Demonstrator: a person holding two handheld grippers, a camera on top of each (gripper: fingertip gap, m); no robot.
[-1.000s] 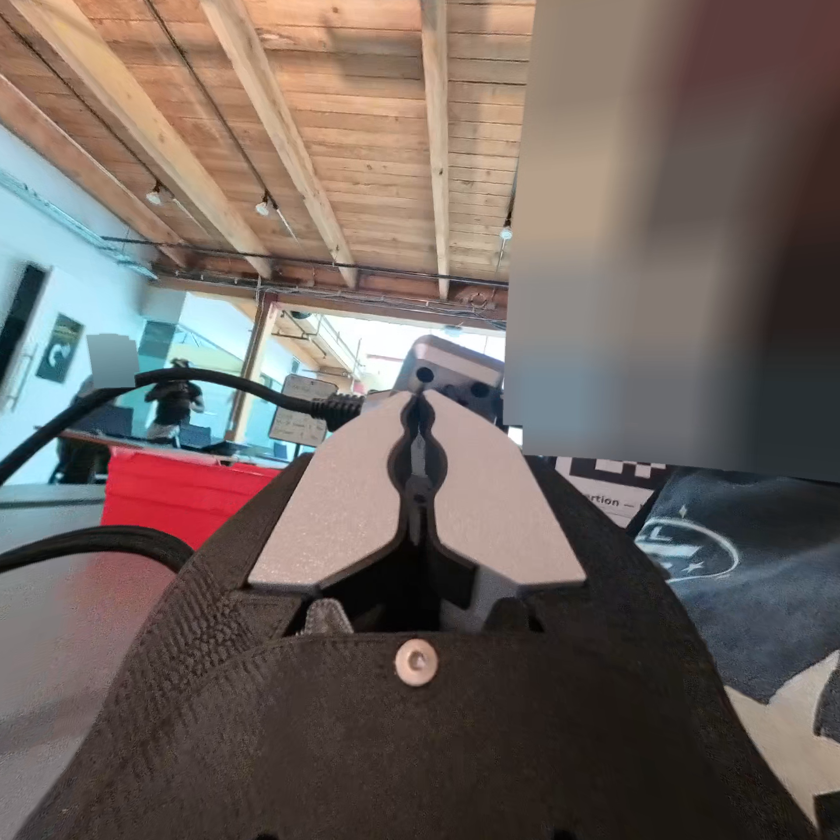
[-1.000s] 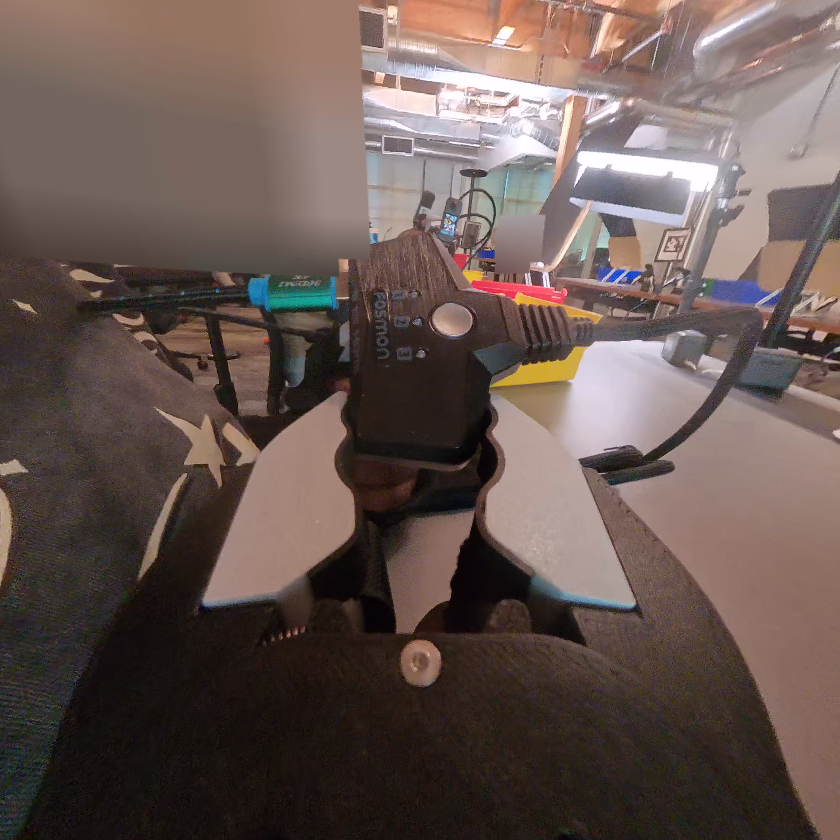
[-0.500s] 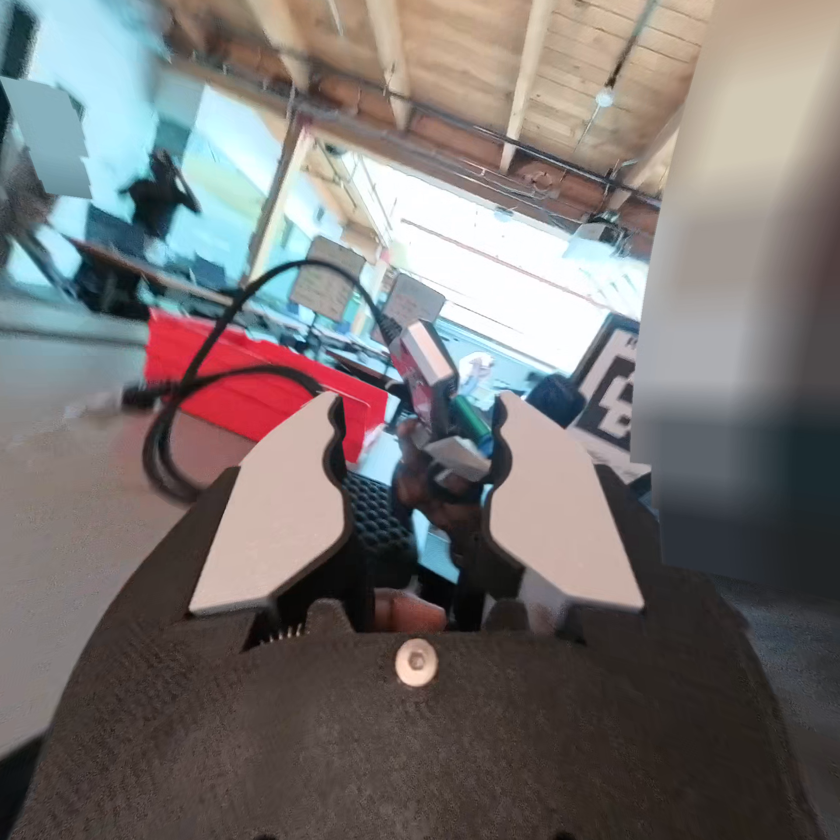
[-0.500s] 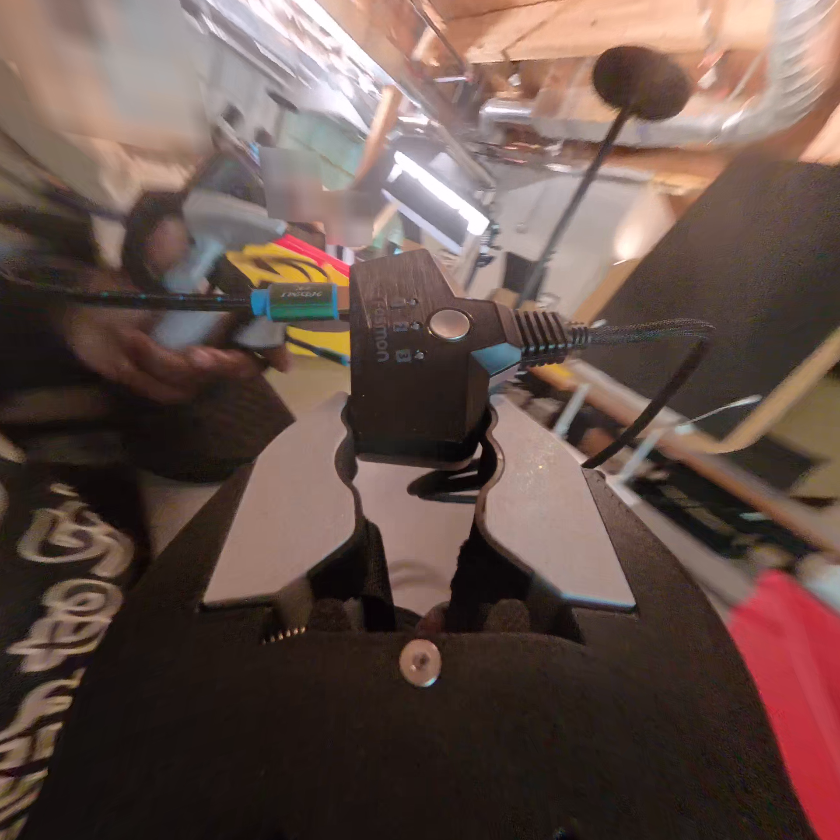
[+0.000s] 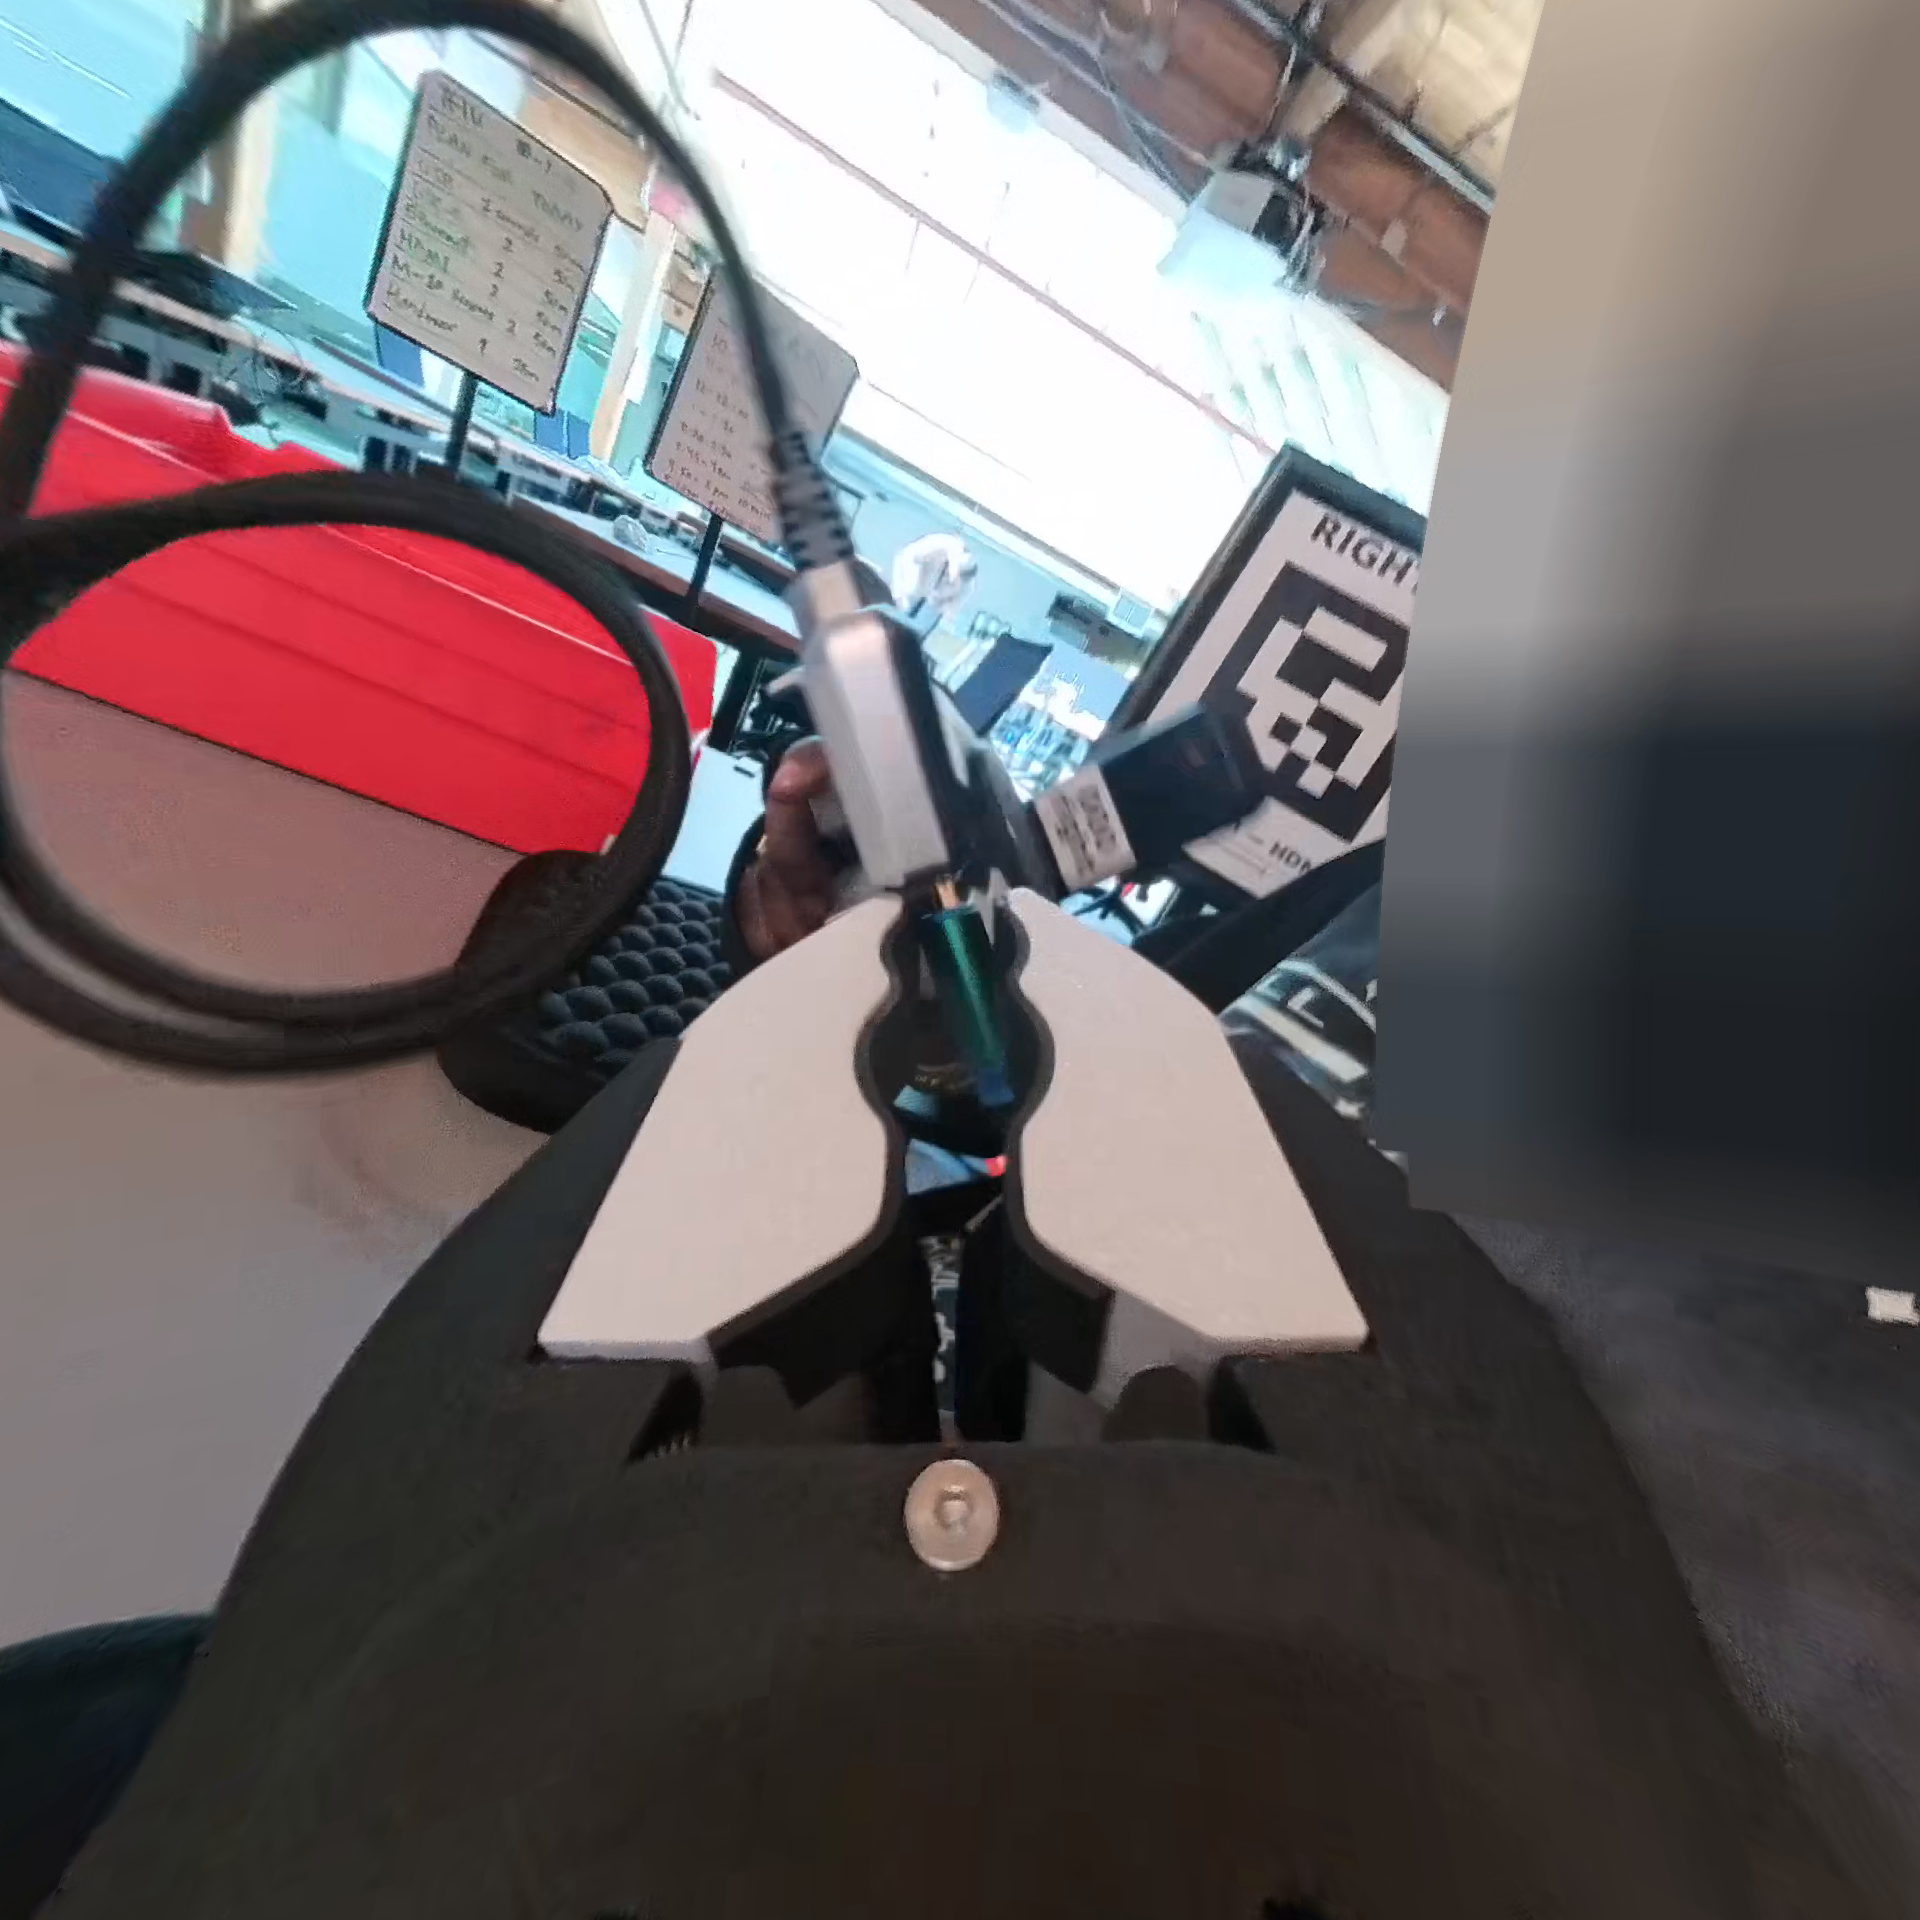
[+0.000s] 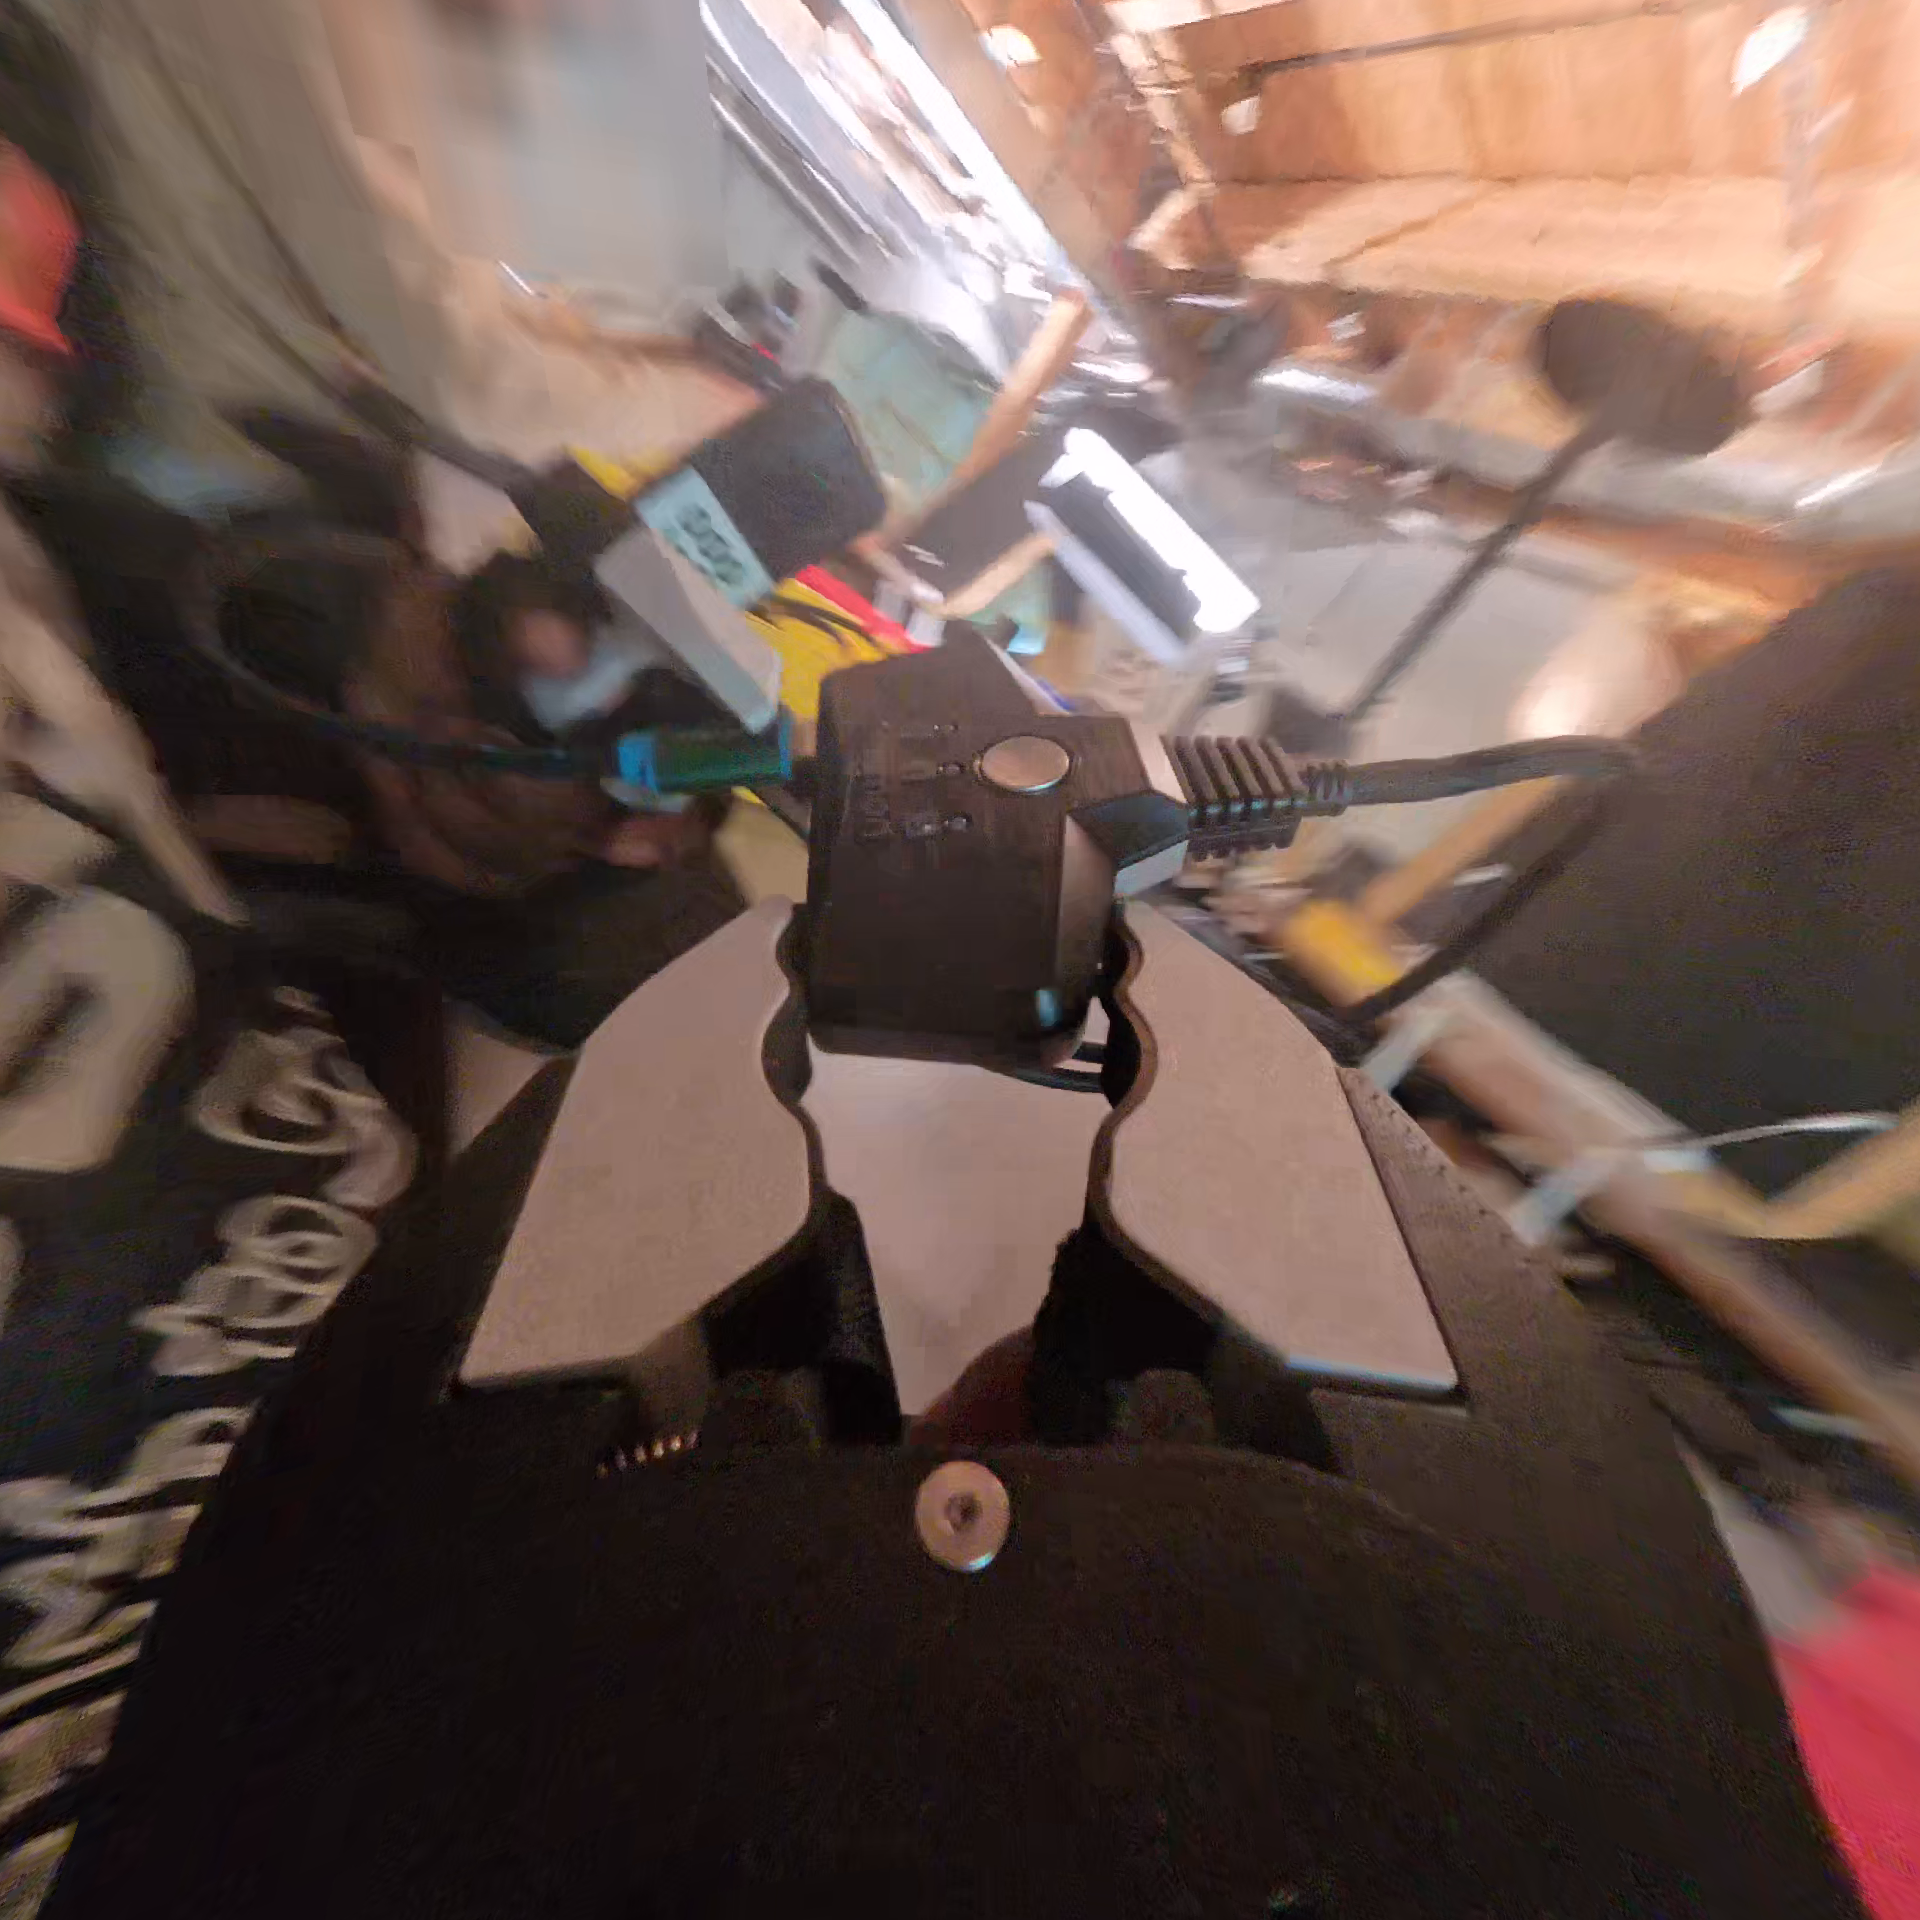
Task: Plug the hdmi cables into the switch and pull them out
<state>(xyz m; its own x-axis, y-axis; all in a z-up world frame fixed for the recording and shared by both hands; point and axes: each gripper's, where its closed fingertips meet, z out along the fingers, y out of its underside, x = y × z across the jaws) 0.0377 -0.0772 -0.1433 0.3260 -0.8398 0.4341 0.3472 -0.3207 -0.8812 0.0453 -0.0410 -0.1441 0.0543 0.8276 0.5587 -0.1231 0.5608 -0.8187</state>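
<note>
My right gripper (image 6: pixel 956 916) is shut on the black HDMI switch (image 6: pixel 935 831) and holds it in the air. A green HDMI plug (image 6: pixel 717 761) sits in the switch's left side. A black cable (image 6: pixel 1247 798) leaves its right side. In the left wrist view the switch (image 5: pixel 878 758) shows edge-on as a grey block just beyond my left gripper (image 5: pixel 958 914). That gripper is shut on the green plug (image 5: pixel 966 997), which lies in the hollow between its fingers. The black cable (image 5: pixel 800 488) loops up and left from the switch.
A grey table (image 5: pixel 156 1299) lies to the left with a red bin (image 5: pixel 343 623) behind it. A black-and-white marker board (image 5: pixel 1320 686) stands behind the switch. The person's dark clothing (image 5: pixel 1714 1403) is close on the right. The right wrist view is motion-blurred.
My left gripper opened half a second ago, moved to the switch and has closed on the green plug. My right gripper kept hold of the switch and swung round with it.
</note>
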